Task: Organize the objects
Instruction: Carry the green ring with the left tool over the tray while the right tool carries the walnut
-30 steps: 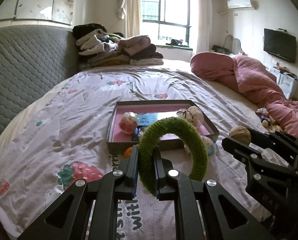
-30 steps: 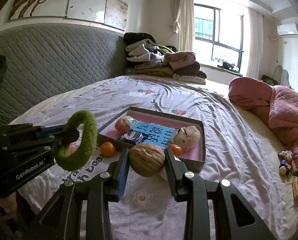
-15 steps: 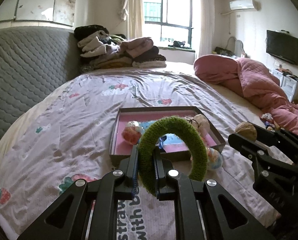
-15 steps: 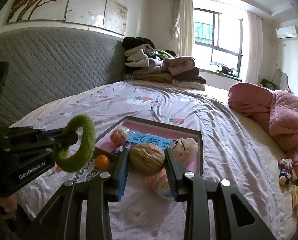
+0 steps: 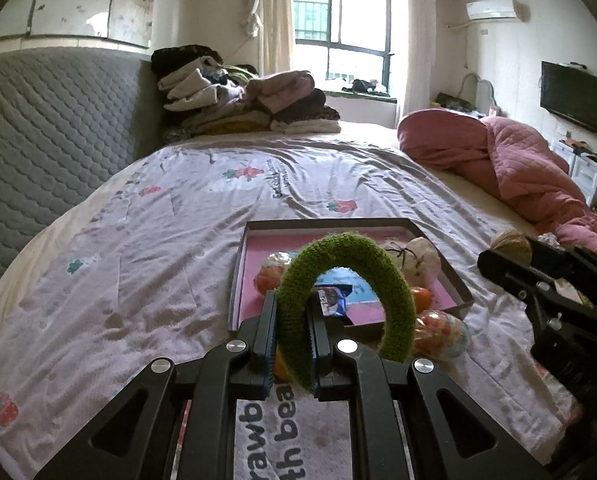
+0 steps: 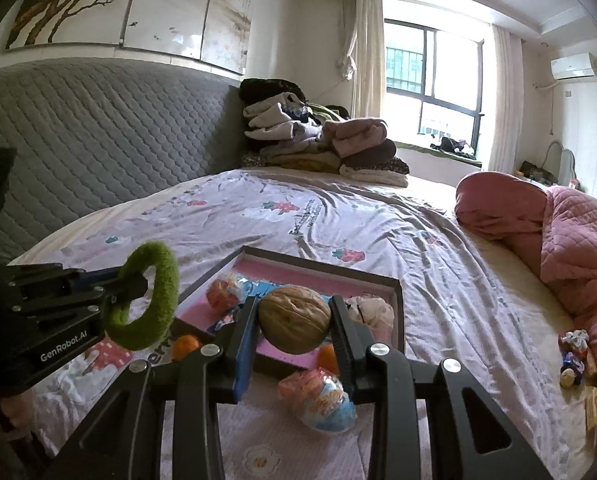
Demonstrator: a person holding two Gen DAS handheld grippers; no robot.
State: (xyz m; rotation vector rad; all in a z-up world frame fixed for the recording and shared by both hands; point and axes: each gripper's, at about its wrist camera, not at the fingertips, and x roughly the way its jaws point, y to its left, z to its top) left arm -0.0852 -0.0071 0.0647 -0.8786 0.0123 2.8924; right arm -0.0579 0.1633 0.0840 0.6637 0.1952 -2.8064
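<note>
My left gripper is shut on a fuzzy green ring and holds it upright above the bed, just in front of the tray; the ring also shows in the right wrist view. My right gripper is shut on a walnut and holds it over the near edge of the tray. The tray is a shallow dark-rimmed box with a pink floor, holding a wrapped egg toy, a blue packet, an orange and a cream pouch.
A wrapped egg toy lies on the sheet in front of the tray, and an orange lies at its near left corner. A pink quilt lies at the right with small items beside it. Folded clothes are stacked at the headboard.
Both grippers have risen and pulled back a little from the tray, each still holding its object. The tray and loose toys sit lower in both views.
</note>
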